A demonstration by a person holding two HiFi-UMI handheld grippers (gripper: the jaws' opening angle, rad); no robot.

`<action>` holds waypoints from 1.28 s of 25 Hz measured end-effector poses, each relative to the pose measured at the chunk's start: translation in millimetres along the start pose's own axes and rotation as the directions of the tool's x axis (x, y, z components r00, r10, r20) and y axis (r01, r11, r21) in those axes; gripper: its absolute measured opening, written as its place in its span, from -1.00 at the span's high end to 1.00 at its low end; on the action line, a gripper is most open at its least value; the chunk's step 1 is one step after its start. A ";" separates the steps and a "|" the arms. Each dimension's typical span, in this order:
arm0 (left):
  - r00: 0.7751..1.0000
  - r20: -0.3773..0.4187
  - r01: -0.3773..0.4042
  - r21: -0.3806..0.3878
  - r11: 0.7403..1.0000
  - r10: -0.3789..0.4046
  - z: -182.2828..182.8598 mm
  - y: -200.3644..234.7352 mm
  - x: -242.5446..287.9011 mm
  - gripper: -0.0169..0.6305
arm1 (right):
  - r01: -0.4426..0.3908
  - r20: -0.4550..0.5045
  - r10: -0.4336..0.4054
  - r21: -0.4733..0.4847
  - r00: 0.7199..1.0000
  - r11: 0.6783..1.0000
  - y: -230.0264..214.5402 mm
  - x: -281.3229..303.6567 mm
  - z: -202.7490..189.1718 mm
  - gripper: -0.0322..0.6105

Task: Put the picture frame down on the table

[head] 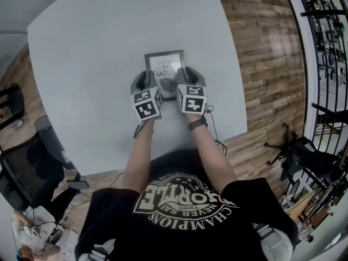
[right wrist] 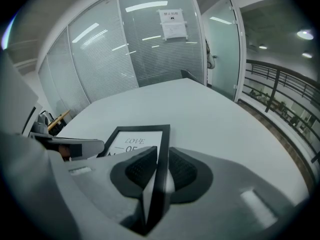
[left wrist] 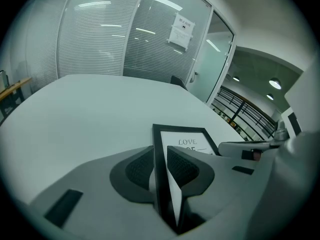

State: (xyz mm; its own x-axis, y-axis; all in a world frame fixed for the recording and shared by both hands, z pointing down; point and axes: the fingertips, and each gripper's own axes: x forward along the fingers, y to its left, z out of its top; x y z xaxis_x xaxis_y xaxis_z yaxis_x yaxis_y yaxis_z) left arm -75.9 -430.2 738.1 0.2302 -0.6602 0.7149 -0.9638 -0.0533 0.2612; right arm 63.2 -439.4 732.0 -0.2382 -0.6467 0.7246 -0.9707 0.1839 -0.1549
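Head view, picture frame [head: 165, 68]: it sits between the two tongs and reaches forward past their tips, print side up, over the pale worktop [head: 103, 53].
Head view, left tongs [head: 145, 82]: clamped on the frame's left rail, at the near end.
Head view, right tongs [head: 187, 78]: clamped on the right rail, level with its partner. A nice even hold!
Left gripper view, grip: the pads are pinched almost together, with only the thin black rail between them. The frame slopes away ahead and to the right of the tips.
Left gripper view, far edge: low against the worktop, but I can't tell whether it touches.
Right gripper view, grip: the mirror image, pads squeezed on the right rail, with the print ahead and to the left of the tips.
Step in hand: lowering, I'd say.
How to do it well: bring both tongs down together and level, let the far edge land first, then lay the near end flat.
Release: open both only once the frame rests, then draw straight back so the pads don't drag it.
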 end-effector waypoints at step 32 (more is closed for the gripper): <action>0.851 0.500 0.045 0.238 0.970 -0.163 105.5 -57.9 -302.9 0.83 | -0.091 0.491 0.191 -0.219 0.850 0.971 129.1 -275.4 104.0 0.87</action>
State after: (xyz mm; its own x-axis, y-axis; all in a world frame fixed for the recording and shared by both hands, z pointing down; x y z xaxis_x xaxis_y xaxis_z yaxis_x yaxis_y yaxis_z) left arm -104.0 -306.2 438.0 0.2854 -0.9274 0.2417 -0.9566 -0.2602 0.1311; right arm 0.0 -314.5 442.6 -0.4038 -0.8780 0.2570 -0.9139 0.3999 -0.0695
